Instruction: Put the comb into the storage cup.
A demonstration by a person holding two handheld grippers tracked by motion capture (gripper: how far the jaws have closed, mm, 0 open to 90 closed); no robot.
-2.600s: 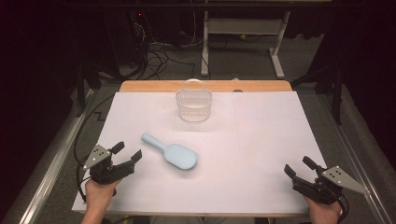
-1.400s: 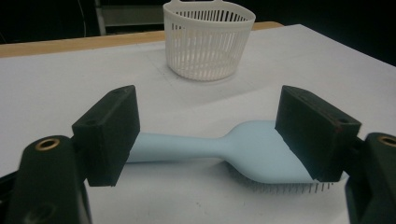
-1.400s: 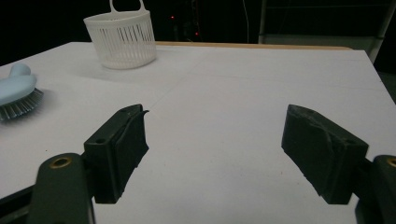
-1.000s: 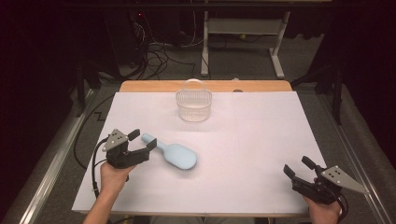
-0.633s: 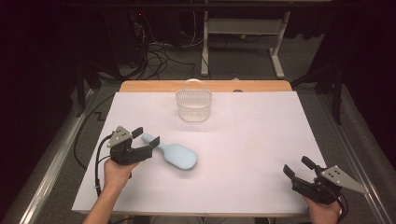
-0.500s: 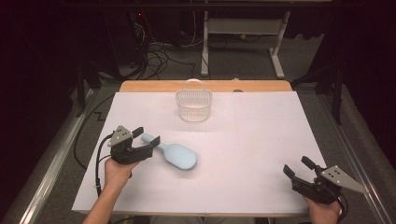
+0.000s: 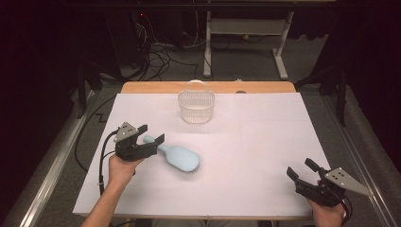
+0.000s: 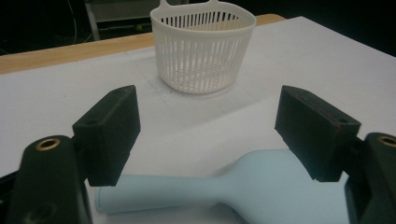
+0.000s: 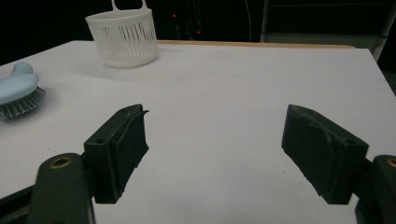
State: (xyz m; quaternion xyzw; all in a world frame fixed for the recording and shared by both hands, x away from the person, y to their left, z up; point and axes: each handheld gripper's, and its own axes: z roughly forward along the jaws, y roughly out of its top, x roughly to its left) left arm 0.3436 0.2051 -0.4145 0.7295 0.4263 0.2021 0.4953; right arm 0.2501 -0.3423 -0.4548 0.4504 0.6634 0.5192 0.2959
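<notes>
A: Why does the left gripper (image 7: 150, 136) hover over the handle of the hairbrush (image 7: 178, 158)?

B: Its jaws stand wide, one on each side of the narrow handle and not pressing it, likely lining up a grasp. The brush lies bristles-down on the white table (image 7: 265, 142), near the slotted basket (image 7: 196, 106) beyond it.

A: And the right gripper (image 7: 302, 171)?

B: Parked at the near right corner, jaws wide and empty, out of the way.

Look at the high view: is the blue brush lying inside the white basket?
No, the brush lies on the table, apart from the basket.
</notes>
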